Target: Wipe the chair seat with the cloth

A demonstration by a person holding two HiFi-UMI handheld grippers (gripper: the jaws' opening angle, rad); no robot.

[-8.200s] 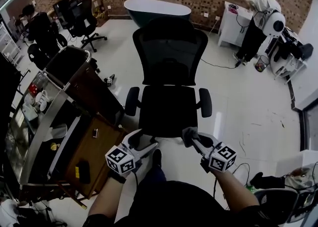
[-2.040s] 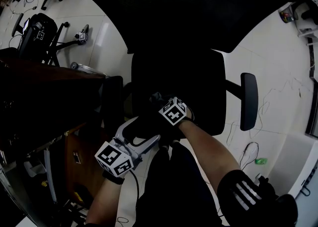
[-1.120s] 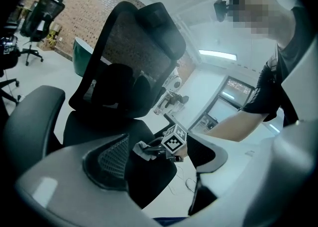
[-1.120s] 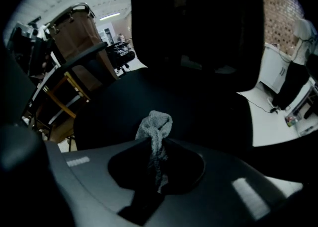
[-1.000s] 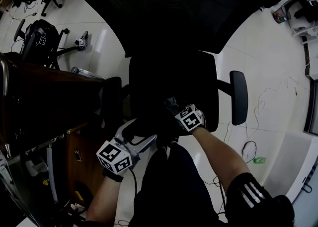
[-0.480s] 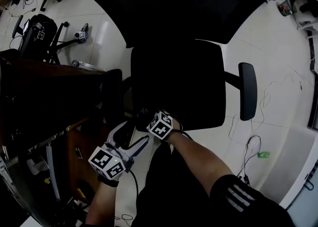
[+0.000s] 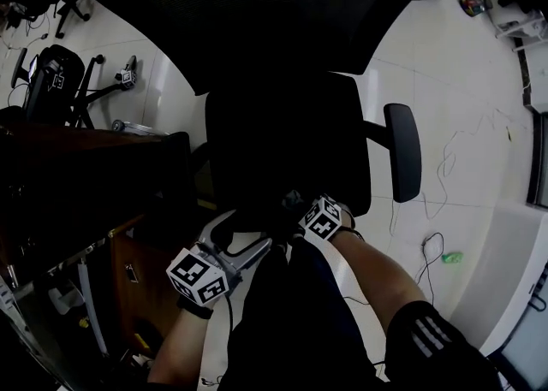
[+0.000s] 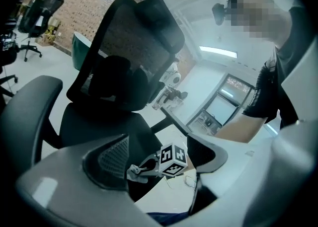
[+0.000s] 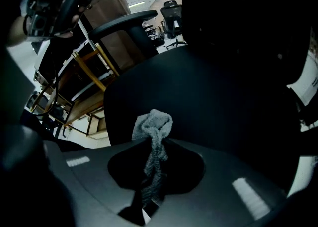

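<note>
Chair seat (image 7: 282, 137) is black and fills the middle of the head view, with the tall mesh backrest (image 7: 257, 13) above it and the right armrest (image 7: 402, 162) out over the white tiled floor (image 7: 467, 115). A dark wooden desk (image 7: 77, 180) stands just beside the chair on the person's left. A second, smaller office chair (image 7: 51, 73) sits on the floor well beyond that desk.

At the near edge of the seat, the right tongs (image 7: 293, 207) are pressed together on a grey cloth (image 9: 152, 129). The right gripper view shows the cloth pinched into a twisted strand between the jaws, with its bunched end lying against the front part of the seat.

The left tongs (image 7: 248, 229) hang just beside the right ones, off the seat's front left corner. Their jaws are spread, with nothing gripped between them. Through that gap, the left gripper view shows the right tongs' marker cube (image 8: 174, 160) and a bit of the cloth at the seat edge.

A thin cable (image 7: 428, 248) and a small green object (image 7: 451, 257) lie on the floor to the right.
</note>
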